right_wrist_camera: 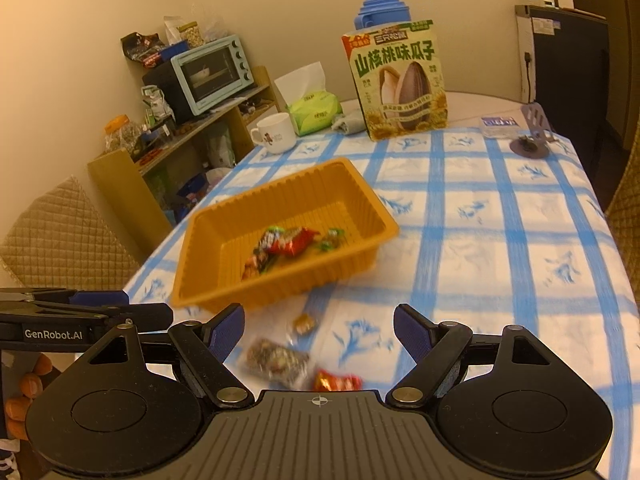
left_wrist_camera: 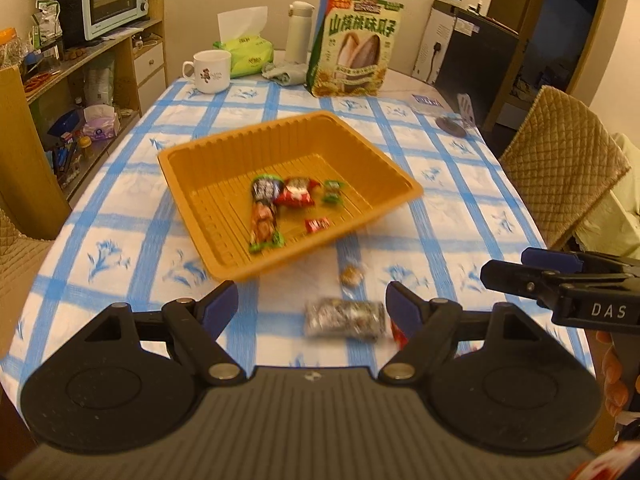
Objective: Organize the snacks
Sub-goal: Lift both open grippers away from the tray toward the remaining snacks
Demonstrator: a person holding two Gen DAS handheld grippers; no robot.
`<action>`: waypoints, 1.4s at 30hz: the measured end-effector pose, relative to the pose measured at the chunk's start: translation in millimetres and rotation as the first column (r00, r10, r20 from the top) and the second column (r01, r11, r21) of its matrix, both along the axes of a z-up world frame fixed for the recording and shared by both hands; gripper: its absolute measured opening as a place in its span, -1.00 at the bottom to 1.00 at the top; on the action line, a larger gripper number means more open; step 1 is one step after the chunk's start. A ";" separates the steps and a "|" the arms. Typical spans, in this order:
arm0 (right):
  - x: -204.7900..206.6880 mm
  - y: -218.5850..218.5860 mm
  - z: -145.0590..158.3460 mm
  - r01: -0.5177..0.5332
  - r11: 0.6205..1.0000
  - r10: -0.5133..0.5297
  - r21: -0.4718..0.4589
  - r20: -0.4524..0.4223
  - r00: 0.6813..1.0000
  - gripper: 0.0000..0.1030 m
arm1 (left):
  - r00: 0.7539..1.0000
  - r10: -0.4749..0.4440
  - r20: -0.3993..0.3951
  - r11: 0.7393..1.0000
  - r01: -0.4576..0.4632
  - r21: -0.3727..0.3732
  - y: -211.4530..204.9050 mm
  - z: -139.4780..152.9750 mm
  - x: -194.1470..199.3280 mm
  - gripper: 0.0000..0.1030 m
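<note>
the table (left_wrist_camera: 120, 208), under its blue checked cloth, carries an orange tray (left_wrist_camera: 192, 168) set near the middle, well apart from the seed bag (left_wrist_camera: 354, 44), mug (left_wrist_camera: 210, 70) and tissue pack (left_wrist_camera: 244, 50) at the far end. the tray is light plastic and sits askew; a gripper bumping its near rim could likely slide it across the cloth or drag the cloth with it.

the left gripper (left_wrist_camera: 312, 308) and right gripper (right_wrist_camera: 319, 330) both hang with jaws spread wide and nothing between them, side by side just short of the tray. being so close together, they could knock into each other if both go for the same piece.

inside the tray lie five or so wrapped sweets (left_wrist_camera: 294, 192), already sorted. still out on the cloth, just beside the tray's near edge, are a clear snack packet (left_wrist_camera: 344, 318), a red sweet (right_wrist_camera: 336, 382) next to it, and a small round sweet (left_wrist_camera: 351, 275) nearest the tray.

the packet looks slick and flat, so fingertips may skate over it or pinch cloth with it. the red sweet touches or nearly touches the packet and could be shoved off the table edge. the round one may roll away when nudged.
</note>
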State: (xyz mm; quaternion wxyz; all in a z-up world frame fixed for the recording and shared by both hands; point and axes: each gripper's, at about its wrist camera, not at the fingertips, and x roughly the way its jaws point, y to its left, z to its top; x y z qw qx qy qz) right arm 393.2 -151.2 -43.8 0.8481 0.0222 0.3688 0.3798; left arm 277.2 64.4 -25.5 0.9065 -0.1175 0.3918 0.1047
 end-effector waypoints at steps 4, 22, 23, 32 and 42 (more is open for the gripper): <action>-15.2 -15.7 -6.3 -0.002 1.000 0.001 -0.024 -0.012 1.000 0.58 | 1.000 -0.011 -0.015 1.000 0.011 -0.001 -13.5 -5.4 -12.8 0.54; -54.3 -47.8 -44.9 -0.017 0.994 0.006 -0.111 -0.096 0.995 0.57 | 0.992 -0.068 -0.102 0.998 0.069 0.008 -52.8 -38.0 -35.9 0.54; -55.2 -48.1 -47.4 -0.018 0.993 0.007 -0.114 -0.102 0.995 0.57 | 0.992 -0.070 -0.106 0.997 0.072 0.008 -53.7 -39.3 -35.7 0.54; -55.4 -43.6 -63.5 -0.035 0.990 0.018 -0.136 -0.122 0.992 0.56 | 0.987 -0.100 -0.126 0.995 0.100 -0.005 -57.8 -51.1 -29.3 0.53; -47.4 -44.4 -79.6 -0.018 0.985 -0.004 -0.170 -0.132 0.991 0.36 | 0.972 -0.195 -0.127 0.980 0.198 0.007 -67.8 -67.0 -11.2 0.34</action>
